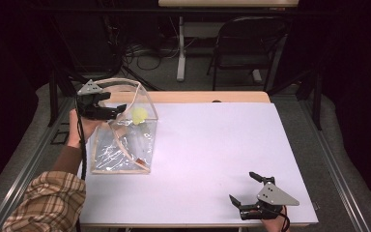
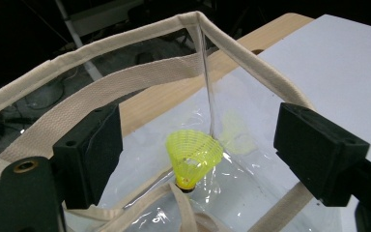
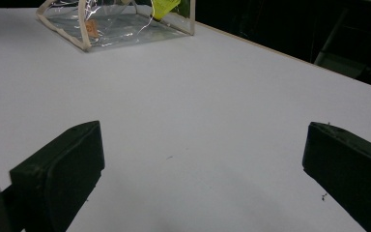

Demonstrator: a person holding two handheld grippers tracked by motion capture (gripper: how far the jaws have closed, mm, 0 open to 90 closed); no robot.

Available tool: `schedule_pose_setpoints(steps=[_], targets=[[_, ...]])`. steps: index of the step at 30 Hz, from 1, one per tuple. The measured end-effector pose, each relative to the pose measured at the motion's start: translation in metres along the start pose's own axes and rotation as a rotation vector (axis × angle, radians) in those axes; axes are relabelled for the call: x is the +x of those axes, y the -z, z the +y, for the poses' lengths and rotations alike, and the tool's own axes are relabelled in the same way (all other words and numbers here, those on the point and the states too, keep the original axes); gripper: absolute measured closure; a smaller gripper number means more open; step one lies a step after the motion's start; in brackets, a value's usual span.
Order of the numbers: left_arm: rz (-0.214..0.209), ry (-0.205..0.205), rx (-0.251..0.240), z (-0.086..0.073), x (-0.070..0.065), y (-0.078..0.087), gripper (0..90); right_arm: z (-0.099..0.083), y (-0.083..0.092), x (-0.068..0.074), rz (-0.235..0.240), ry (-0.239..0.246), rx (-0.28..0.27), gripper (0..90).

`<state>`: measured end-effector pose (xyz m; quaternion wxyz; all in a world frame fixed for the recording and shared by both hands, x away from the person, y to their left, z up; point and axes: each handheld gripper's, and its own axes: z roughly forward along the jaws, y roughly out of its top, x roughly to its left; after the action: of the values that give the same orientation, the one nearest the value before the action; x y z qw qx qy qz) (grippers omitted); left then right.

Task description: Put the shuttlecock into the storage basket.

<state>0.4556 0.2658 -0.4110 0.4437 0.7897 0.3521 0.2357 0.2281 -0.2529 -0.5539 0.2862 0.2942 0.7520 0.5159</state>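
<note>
A clear plastic tote bag (image 1: 125, 145) with beige trim and straps stands at the left of the white table (image 1: 212, 145). Inside it is a yellow shuttlecock (image 1: 139, 115), cork end down, near the bag's far right corner. My left gripper (image 1: 116, 102) is held over the bag's open top with its jaws open. In the left gripper view the shuttlecock (image 2: 193, 154) lies below and between the jaws, touching neither pad, inside the beige rim (image 2: 251, 53). My right gripper (image 1: 241, 186) rests open near the table's front right, with nothing between its jaws (image 3: 203, 164).
A bare wooden strip (image 1: 198, 96) runs along the table's back edge. Behind it stand a dark folding chair (image 1: 246, 43) and a white table leg (image 1: 180, 48), with cables on the floor. From the right gripper view, the bag (image 3: 121, 29) lies far across the white surface.
</note>
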Motion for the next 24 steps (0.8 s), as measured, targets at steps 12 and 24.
schedule_pose_setpoints(steps=[12, 24], targets=[[0.065, -0.007, -0.053, 0.003, -0.006, 0.02, 7.8, 0.002, -0.004, 0.002, 0.01, 0.011, 0.004, 0.7], [0.049, -0.032, -0.068, 0.006, -0.02, 0.039, 3.1, 0.003, -0.005, 0.003, 0.012, 0.013, 0.008, 0.8]])
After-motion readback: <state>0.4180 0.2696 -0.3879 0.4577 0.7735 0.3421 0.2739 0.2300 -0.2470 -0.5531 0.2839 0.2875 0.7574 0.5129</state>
